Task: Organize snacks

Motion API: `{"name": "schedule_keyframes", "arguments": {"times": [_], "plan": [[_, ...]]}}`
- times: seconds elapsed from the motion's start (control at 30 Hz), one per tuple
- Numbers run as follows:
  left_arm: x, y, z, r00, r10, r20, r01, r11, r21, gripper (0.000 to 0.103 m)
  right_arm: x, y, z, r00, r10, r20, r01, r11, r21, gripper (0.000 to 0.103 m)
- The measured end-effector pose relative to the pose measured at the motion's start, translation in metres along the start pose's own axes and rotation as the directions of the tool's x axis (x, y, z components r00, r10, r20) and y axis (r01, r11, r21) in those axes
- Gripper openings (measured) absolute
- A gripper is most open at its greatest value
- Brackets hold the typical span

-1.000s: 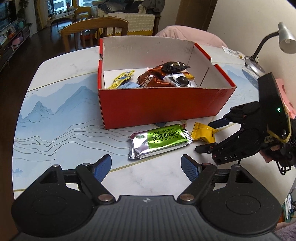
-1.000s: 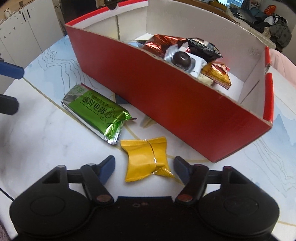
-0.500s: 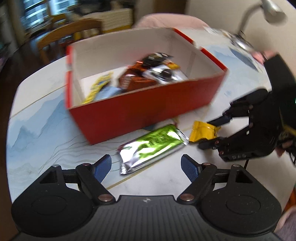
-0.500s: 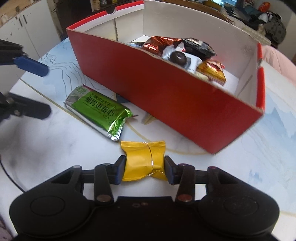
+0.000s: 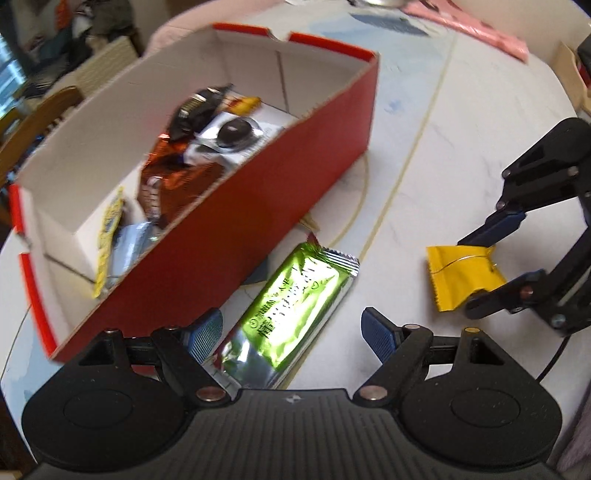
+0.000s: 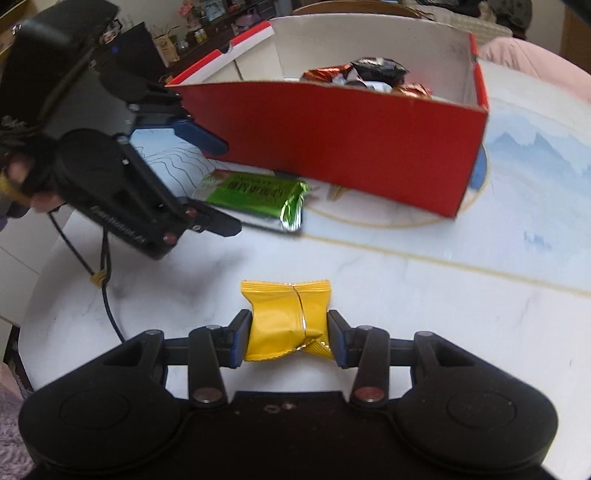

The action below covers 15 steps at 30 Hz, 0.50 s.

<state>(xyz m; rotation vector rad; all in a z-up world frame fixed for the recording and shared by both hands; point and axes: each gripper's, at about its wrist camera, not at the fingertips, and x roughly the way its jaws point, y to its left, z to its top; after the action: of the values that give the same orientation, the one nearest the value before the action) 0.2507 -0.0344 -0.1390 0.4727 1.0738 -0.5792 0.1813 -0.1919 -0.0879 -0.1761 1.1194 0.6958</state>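
Note:
My right gripper [image 6: 289,338] is shut on a small yellow snack packet [image 6: 286,319] and holds it off the table; the packet also shows in the left wrist view [image 5: 463,275], with the right gripper [image 5: 491,267] around it. My left gripper [image 5: 293,332] is open, its fingers on either side of the near end of a green foil snack bar [image 5: 293,306] that lies flat next to the red box [image 5: 258,206]. The bar also shows in the right wrist view [image 6: 255,197], with the left gripper [image 6: 218,184] over its end. The box [image 6: 332,140] holds several wrapped snacks [image 5: 192,155].
The white table [image 6: 424,295] has blue mountain drawings and a thin gold line. A pink item [image 5: 469,27] lies at the far edge. A wooden chair [image 5: 33,122] stands behind the box. A cable [image 6: 107,295] hangs from the left gripper.
My right gripper has closed on the yellow packet and lifted it back from the box. My left gripper has moved in over the green bar, which now lies between its open fingers.

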Motion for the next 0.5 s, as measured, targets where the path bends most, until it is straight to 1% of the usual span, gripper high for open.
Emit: {"name": "schedule_keyframes", "arguments": {"times": [0.13,0.23,0.33,0.43,0.5], "plan": [[0.013,0.000,0.002,0.999,-0.019,-0.031,0.019,1.000,0.013,0.082,-0.004,0.000,-0.007,1.000,0.000,0.018,-0.001,0.999,0.046,0.043],[0.019,0.001,0.000,0.999,-0.016,-0.038,0.016,1.000,-0.007,0.082,-0.005,-0.003,-0.008,0.999,-0.005,0.033,0.002,0.997,0.074,0.043],[0.019,0.003,-0.001,0.999,-0.025,-0.033,0.023,0.998,-0.056,0.082,-0.005,-0.008,-0.010,0.999,-0.010,0.037,0.006,0.994,0.107,0.043],[0.014,-0.003,-0.003,0.997,-0.067,-0.029,0.065,0.994,-0.091,0.082,-0.008,-0.013,-0.012,0.999,-0.003,0.045,-0.002,0.991,0.132,0.043],[0.010,-0.011,-0.006,0.993,-0.116,-0.029,0.113,0.989,-0.098,0.082,-0.011,-0.016,-0.014,0.999,-0.005,0.050,-0.003,0.990,0.144,0.043]]}}
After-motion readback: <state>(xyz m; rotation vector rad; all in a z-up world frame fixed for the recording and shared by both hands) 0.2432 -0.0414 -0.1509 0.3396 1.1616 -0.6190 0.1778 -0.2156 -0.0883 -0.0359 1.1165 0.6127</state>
